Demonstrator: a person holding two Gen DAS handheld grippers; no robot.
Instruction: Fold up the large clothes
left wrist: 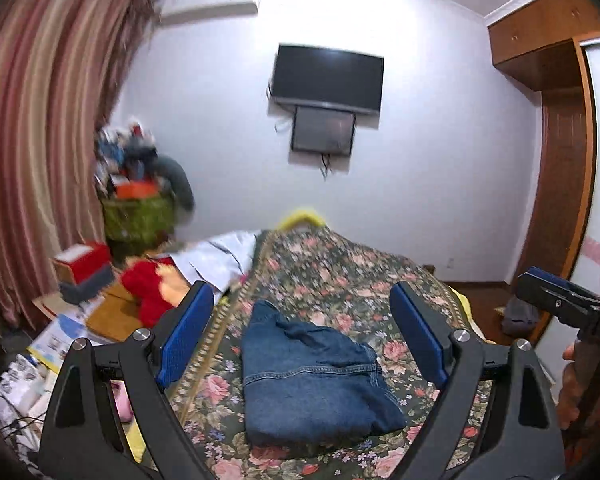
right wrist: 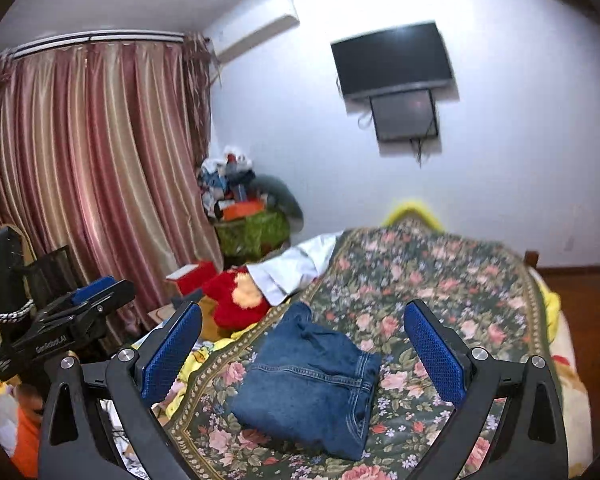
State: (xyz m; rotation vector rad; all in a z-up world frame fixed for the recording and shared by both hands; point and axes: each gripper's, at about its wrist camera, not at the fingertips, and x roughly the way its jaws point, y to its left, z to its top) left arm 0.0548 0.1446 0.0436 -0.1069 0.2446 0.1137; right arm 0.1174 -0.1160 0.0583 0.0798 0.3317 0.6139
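One folded denim garment [left wrist: 316,376] is lying at the lower centre of the frame, on one floral bedspread [left wrist: 352,268]. Two grippers are showing: the left gripper [left wrist: 302,334] is framing the lower part of its own view, and the right gripper [right wrist: 303,342] is doing the same in its view. Two dark screens are hanging at the upper centre, one television [left wrist: 327,78] and one smaller screen [left wrist: 323,131] beneath it. One striped curtain [left wrist: 40,132] is filling the left side. One red plush toy [left wrist: 150,290] is sitting at centre left.
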